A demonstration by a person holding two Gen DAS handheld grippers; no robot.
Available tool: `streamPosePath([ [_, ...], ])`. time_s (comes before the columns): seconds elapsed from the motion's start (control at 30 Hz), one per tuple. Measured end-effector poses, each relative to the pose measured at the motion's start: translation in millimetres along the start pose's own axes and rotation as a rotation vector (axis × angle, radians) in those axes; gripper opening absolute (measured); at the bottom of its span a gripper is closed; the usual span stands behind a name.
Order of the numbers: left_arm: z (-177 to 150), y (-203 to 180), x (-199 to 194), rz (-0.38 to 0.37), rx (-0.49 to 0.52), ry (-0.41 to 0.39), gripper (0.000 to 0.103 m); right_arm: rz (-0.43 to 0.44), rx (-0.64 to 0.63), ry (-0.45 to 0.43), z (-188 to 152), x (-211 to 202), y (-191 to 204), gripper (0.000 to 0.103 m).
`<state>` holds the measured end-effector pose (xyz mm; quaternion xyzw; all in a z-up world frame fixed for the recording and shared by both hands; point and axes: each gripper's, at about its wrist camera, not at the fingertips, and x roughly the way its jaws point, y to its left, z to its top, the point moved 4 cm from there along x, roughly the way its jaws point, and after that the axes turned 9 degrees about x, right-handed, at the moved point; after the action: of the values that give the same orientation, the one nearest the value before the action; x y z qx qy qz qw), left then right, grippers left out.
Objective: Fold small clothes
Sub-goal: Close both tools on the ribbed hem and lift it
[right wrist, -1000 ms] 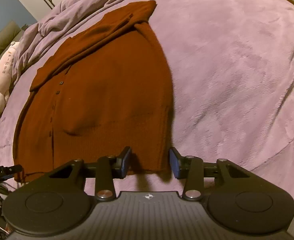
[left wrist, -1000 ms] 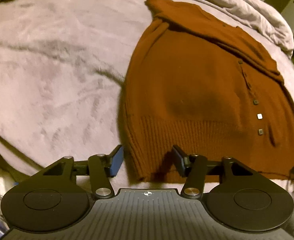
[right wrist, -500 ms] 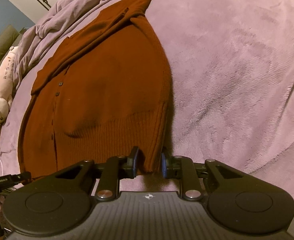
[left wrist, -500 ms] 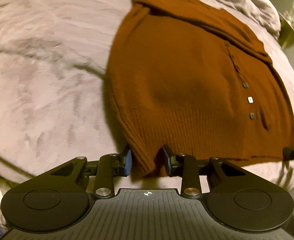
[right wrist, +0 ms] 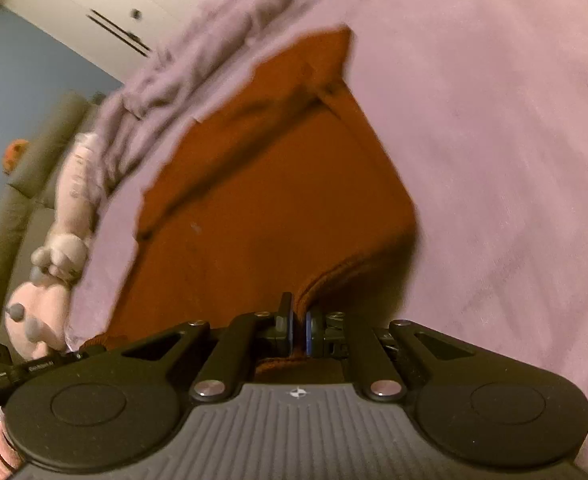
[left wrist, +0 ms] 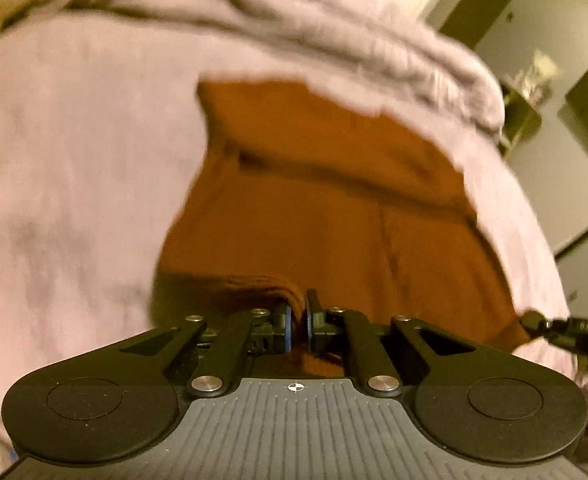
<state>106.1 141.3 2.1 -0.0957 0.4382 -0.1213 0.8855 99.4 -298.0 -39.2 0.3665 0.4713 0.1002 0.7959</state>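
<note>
A rust-brown knit cardigan [left wrist: 314, 208] lies on a lilac blanket [left wrist: 73, 184] over a bed. My left gripper [left wrist: 298, 320] is shut on the left corner of its ribbed hem and holds it raised off the blanket. My right gripper [right wrist: 298, 320] is shut on the right corner of the hem of the cardigan [right wrist: 261, 208], also raised, so the hem curls up toward both cameras. Both views are blurred by motion. The far collar end still lies flat.
A bunched grey-lilac duvet [left wrist: 374, 52] runs along the far side of the bed. A pink soft toy [right wrist: 49, 280] lies at the bed's left edge. The other gripper's tip shows at the right in the left wrist view [left wrist: 566, 328]. Wardrobe doors [right wrist: 93, 8] stand behind.
Both grippers closed fully on the hem corners and lifted them off the blanket, moving forward over the cardigan. The hem now curls up and the views tilt toward the room.
</note>
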Motion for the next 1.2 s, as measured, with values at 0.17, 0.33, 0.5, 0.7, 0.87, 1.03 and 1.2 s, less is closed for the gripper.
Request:
streamPosePath([
  [0.17, 66.7, -5.5, 24.6, 0.040, 0.014, -0.089, 0.008, -0.012, -0.090, -0.095, 53.1, 17.9, 37.5, 0.005],
  [0.33, 96.9, 8.6, 70.3, 0.147, -0.018, -0.087, 0.008, -0.106, -0.136, -0.174, 92.9, 55.0, 47.9, 0.005],
  [0.5, 93.6, 30.2, 113.4, 0.211, -0.065, -0.026, 0.008, -0.162, -0.151, -0.176, 110.4, 87.3, 40.7, 0.005],
  [0.7, 80.7, 50.2, 102.1, 0.233, -0.078, -0.109, 0.053, -0.098, -0.140, -0.224, 118.2, 74.1, 28.7, 0.022],
  [0.87, 73.0, 58.0, 97.4, 0.179, -0.005, -0.069, 0.071, -0.126, -0.247, -0.282, 118.0, 57.2, 22.9, 0.055],
  [1.03, 68.2, 49.5, 124.1, 0.173, 0.048, -0.013, 0.074, -0.177, -0.321, -0.219, 113.3, 78.5, 19.0, 0.056],
  [1.2, 69.9, 48.1, 149.5, 0.174, 0.035, 0.065, 0.046, -0.213, -0.388, -0.189, 112.6, 101.5, 22.9, 0.056],
])
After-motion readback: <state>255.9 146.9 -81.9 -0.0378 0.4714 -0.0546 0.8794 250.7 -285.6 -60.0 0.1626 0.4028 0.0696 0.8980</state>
